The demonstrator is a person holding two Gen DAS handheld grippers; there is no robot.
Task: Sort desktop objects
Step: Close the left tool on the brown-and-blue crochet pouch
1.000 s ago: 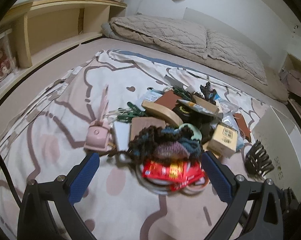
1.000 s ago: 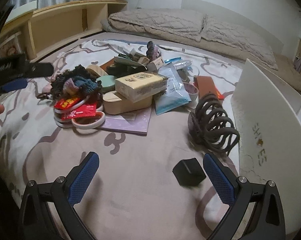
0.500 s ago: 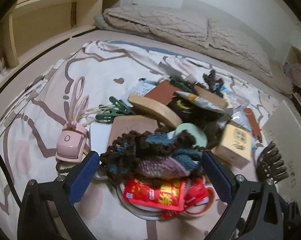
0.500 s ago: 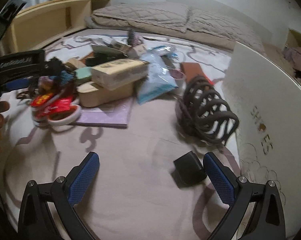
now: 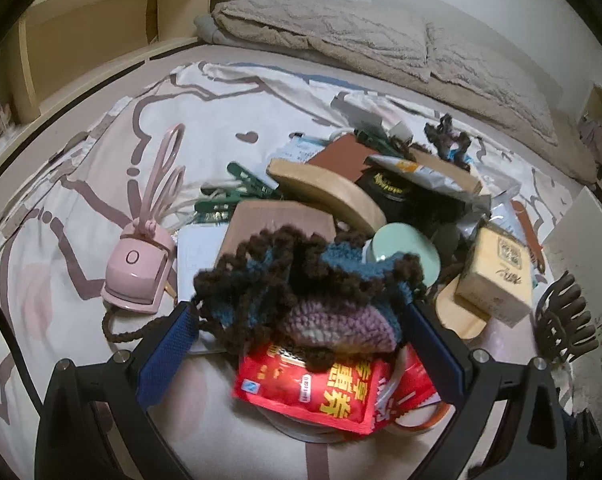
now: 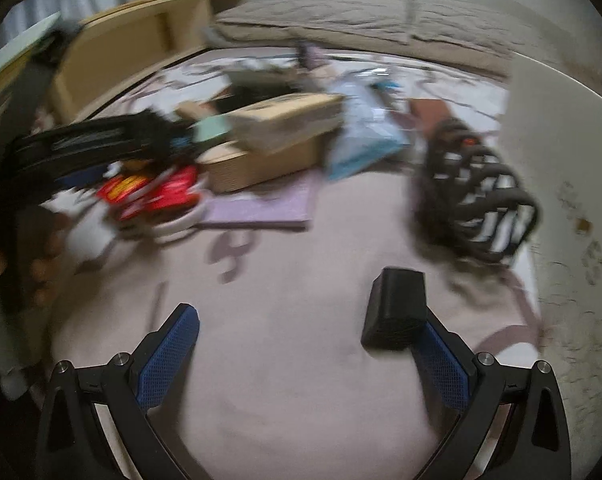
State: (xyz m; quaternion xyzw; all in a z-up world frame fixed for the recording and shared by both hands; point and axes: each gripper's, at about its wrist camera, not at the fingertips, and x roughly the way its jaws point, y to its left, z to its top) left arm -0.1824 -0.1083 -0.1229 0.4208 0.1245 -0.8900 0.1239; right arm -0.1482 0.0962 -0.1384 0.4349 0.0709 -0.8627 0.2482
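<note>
The left hand-held gripper (image 5: pixel 301 344), wide open and empty, has been brought around the brown-and-blue crocheted yarn pouch (image 5: pixel 301 292) at lower centre (a grasp seems imminent), while the right hand-held gripper (image 6: pixel 301 348) is likewise spread and empty.

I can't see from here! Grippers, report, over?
Left gripper open around knitted brown-blue yarn pouch. Right gripper open by small black cube. Red snack packet beneath pouch.

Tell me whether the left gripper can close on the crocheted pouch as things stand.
Probably yes: the left gripper is open, its pads flank the crocheted pouch, and nothing lies over it.
</note>
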